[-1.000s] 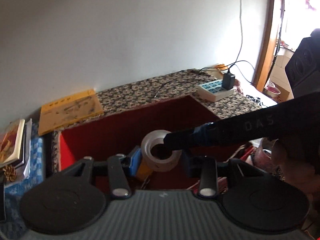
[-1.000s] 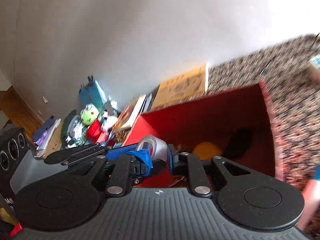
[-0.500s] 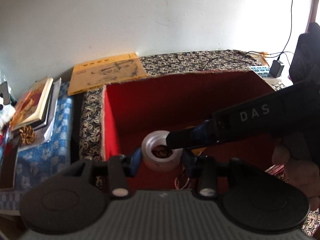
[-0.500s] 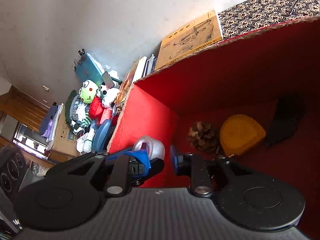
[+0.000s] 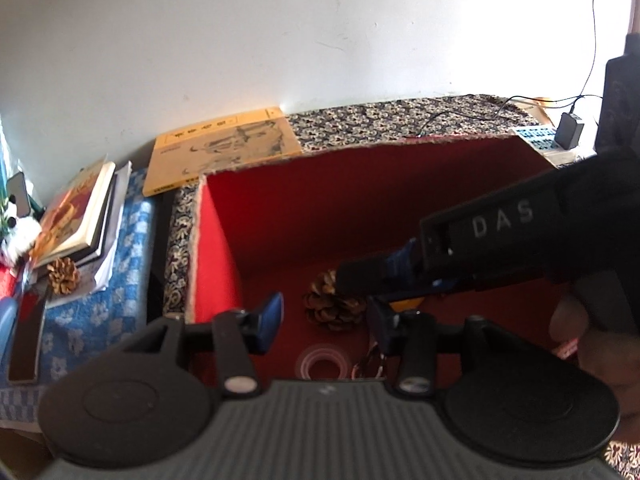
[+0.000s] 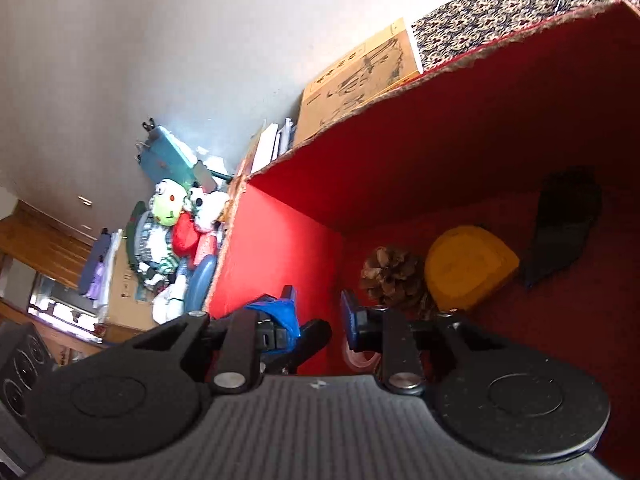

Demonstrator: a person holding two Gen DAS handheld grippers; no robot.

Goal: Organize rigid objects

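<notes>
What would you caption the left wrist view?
Clear tape roll lies on the red box floor beside a pine cone.

Red box (image 5: 360,208); brown pinecone (image 5: 332,304); yellow case (image 6: 468,268); floral-patterned cloth (image 5: 400,124).

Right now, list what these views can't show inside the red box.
- Tape roll: left view, near edge cut by gripper body; right view, only a sliver.
- Yellow object: left view, hidden behind right gripper.
- Black object: too dark to identify.
- Box floor nearest cameras: covered by gripper bodies.
</notes>
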